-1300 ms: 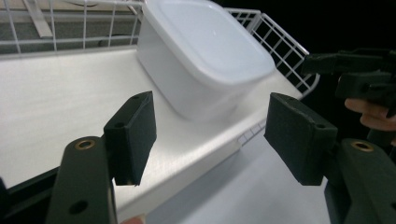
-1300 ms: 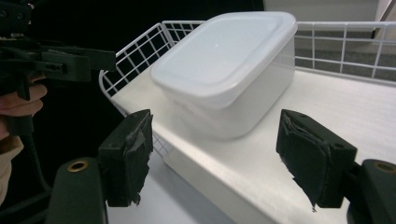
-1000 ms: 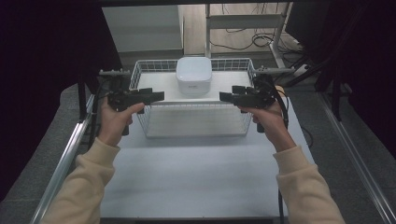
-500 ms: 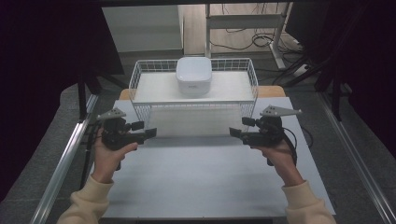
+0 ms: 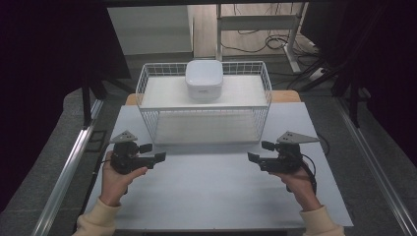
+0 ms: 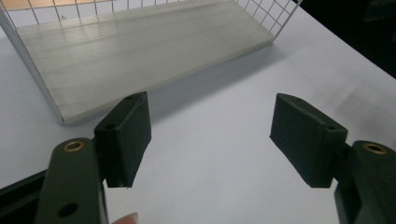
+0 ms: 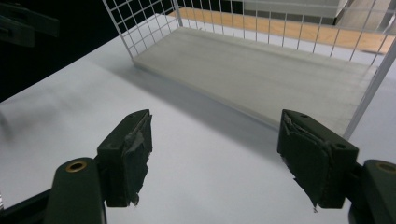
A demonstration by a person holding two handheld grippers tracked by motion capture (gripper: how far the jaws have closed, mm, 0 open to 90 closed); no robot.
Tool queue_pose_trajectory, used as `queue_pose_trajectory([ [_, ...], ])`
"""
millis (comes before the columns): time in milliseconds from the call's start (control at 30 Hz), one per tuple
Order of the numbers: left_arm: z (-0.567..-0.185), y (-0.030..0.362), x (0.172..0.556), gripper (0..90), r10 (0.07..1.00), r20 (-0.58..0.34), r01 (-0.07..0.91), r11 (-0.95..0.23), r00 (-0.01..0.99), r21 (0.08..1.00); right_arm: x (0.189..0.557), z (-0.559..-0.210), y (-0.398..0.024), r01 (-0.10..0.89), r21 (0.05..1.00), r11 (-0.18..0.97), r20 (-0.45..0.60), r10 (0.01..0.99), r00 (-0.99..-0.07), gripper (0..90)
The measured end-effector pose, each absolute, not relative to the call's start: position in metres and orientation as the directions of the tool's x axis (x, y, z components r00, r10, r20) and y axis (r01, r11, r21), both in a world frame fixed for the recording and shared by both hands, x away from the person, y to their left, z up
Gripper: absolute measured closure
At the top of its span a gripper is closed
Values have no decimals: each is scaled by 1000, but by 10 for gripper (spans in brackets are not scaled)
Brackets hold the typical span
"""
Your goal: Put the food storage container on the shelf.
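Note:
A white wire rack (image 5: 142, 88) stands at the back of the white table (image 5: 211, 196). A white rounded box (image 5: 203, 77) sits on its upper shelf. Its lower board (image 6: 140, 42) (image 7: 261, 70) is bare. My left gripper (image 5: 158, 158) (image 6: 212, 105) is held low over the table in front of the rack's left corner and points right. Its jaws have just been opening and are open with nothing between them. My right gripper (image 5: 253, 158) (image 7: 215, 119) mirrors it at the rack's right corner, pointing left, open and empty. The pads (image 7: 135, 149) are worn and torn.
Metal rails run along the table's left side (image 5: 69, 167) and right side (image 5: 378, 172). Beyond the rack is a floor with a desk frame (image 5: 255, 22) and cables (image 5: 255, 44). Dark curtains hang at both sides.
Both hands have come down and back toward the person, from beside the rack's upper sides to low over the table in front of it. The rack and box stayed put.

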State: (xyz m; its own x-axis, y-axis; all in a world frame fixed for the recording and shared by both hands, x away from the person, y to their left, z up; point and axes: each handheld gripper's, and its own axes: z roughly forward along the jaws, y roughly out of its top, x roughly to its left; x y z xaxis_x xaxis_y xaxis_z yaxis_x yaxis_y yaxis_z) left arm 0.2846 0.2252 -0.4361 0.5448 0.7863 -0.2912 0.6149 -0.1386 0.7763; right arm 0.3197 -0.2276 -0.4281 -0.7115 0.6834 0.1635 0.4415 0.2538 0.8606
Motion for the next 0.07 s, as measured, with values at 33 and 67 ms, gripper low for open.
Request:
queue_pose_trajectory([
  [33,-437,225,285,286,788,-287,615,-144,545,775,320,-428,-228,442,861,254,163,683,-711,252],
  [67,-437,225,285,276,789,-286,617,-145,544,774,319,-427,-228,431,866,252,152,689,-709,231],
])
